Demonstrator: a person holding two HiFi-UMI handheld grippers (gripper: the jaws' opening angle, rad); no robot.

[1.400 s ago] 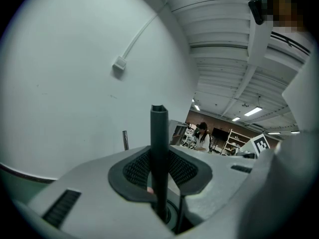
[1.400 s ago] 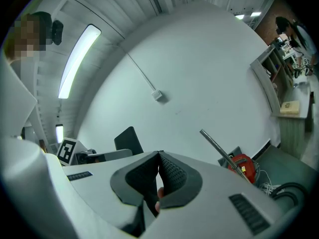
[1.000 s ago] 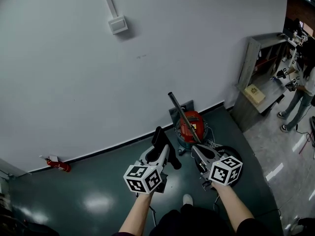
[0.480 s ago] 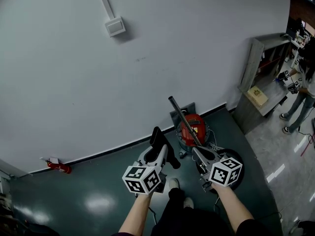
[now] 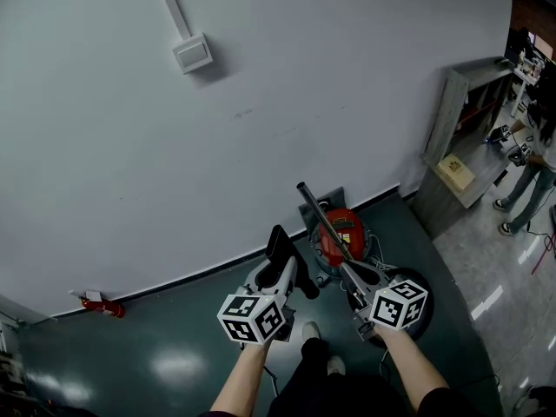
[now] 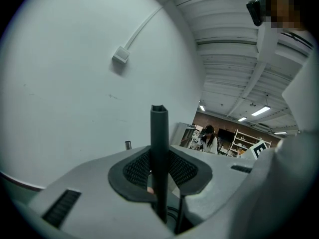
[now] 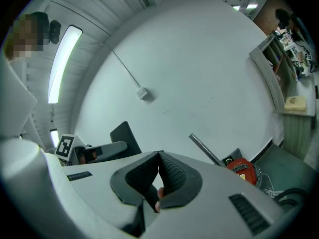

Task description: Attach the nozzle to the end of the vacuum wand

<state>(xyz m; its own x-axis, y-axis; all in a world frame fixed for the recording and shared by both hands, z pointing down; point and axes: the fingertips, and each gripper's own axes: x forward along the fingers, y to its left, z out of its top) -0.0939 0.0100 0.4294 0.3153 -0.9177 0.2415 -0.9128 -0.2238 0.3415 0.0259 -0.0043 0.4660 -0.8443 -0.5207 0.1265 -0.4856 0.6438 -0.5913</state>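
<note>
A black crevice nozzle (image 5: 287, 254) stands up out of my left gripper (image 5: 282, 270), whose jaws are shut on its lower part; in the left gripper view the nozzle (image 6: 159, 138) rises between the ribbed pads. The metal vacuum wand (image 5: 323, 221) slants up from a red canister vacuum (image 5: 341, 230) standing on the floor by the wall. My right gripper (image 5: 349, 268) is beside the wand's lower part, pads pressed together with nothing between them (image 7: 159, 157). From the right gripper view the wand (image 7: 207, 151) passes to the right of the jaws.
A black hose coil (image 5: 419, 287) lies on the dark floor under my right hand. A white wall with a conduit box (image 5: 192, 53) stands close ahead. A wooden shelf unit (image 5: 459, 137) and a person (image 5: 532, 150) are at the right. A red object (image 5: 102, 306) lies at the baseboard.
The view has shifted as the person steps, a shoe and leg now showing between the arms. Both grippers have travelled along, the left still holding the nozzle, the right still shut.
</note>
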